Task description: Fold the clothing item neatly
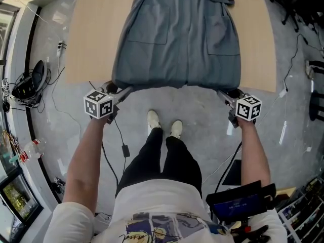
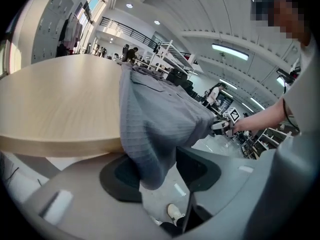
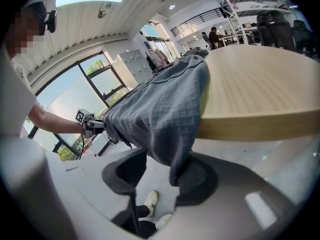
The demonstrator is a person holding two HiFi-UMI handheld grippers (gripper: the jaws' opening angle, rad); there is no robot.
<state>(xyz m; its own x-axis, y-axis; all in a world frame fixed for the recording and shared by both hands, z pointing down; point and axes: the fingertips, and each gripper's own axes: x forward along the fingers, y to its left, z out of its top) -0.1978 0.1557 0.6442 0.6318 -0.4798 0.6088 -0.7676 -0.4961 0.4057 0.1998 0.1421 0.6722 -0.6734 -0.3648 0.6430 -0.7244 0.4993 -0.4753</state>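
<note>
This looks like a big open lab or workshop hall. The polished grey concrete floor (image 1: 202, 105) has cables (image 1: 121, 135) trailing across it. Around stand white metal racks (image 2: 167, 51), a railed mezzanine (image 2: 124, 30), grey lockers (image 3: 129, 61) and tall windows (image 3: 75, 96). Strip lights (image 2: 230, 51) run overhead, and people (image 3: 215, 35) sit at far desks.

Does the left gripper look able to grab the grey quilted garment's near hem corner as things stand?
Likely yes: that corner of the grey quilted garment hangs between the open jaws of the left gripper, nothing blocking.
</note>
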